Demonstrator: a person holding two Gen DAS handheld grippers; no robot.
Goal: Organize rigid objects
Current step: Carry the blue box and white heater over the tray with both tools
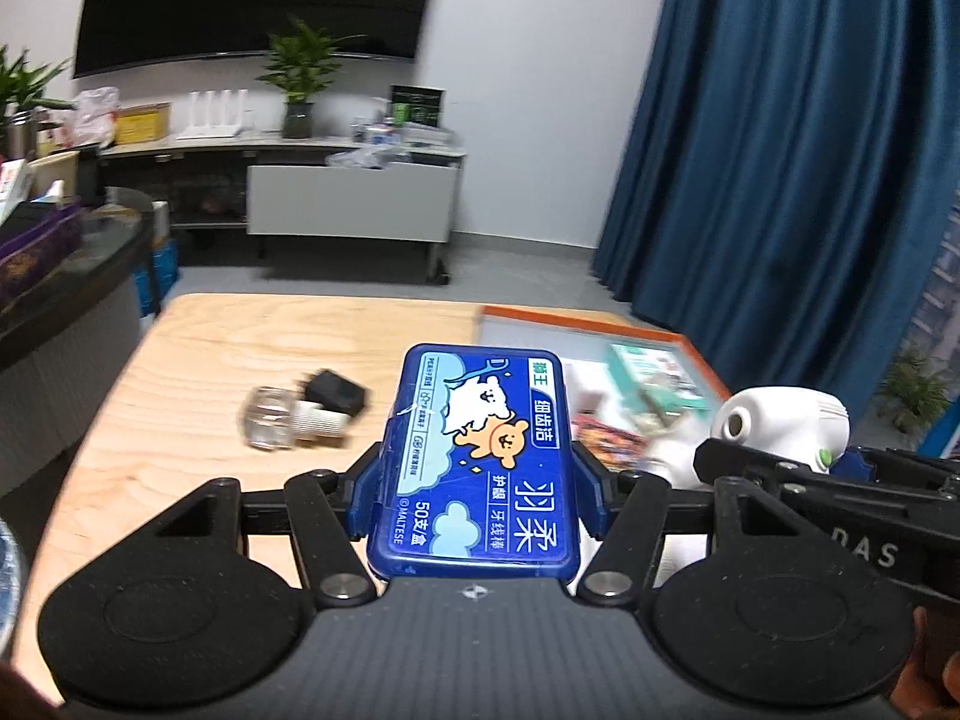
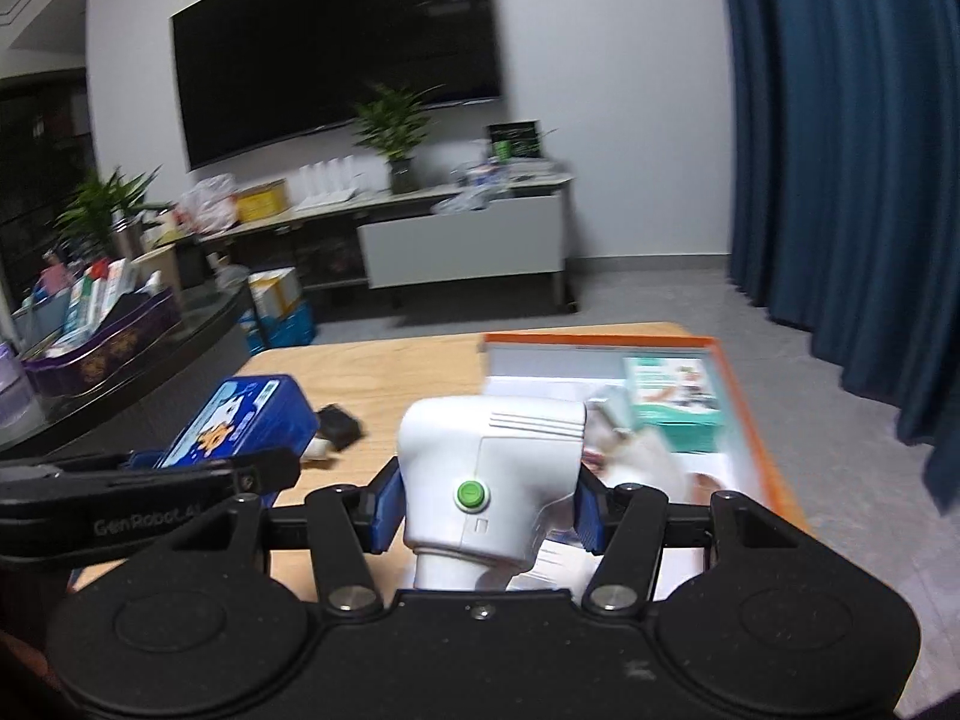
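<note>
My left gripper (image 1: 477,495) is shut on a blue floss-pick box (image 1: 480,456) with a cartoon label, held above the wooden table (image 1: 240,348). The same blue box (image 2: 240,420) shows at the left of the right wrist view. My right gripper (image 2: 483,501) is shut on a white handheld device with a green button (image 2: 492,468), its blue pads pressing both sides. That white device (image 1: 780,426) appears at the right of the left wrist view. An orange-rimmed tray (image 2: 750,420) holding a teal box (image 2: 672,402) and other items lies ahead on the right.
On the table left of the tray lie a clear glass jar (image 1: 270,420), a white ribbed cap (image 1: 321,420) and a small black block (image 1: 336,393). A dark counter with a purple tin (image 2: 102,354) stands at left. Blue curtains (image 2: 840,150) hang at right.
</note>
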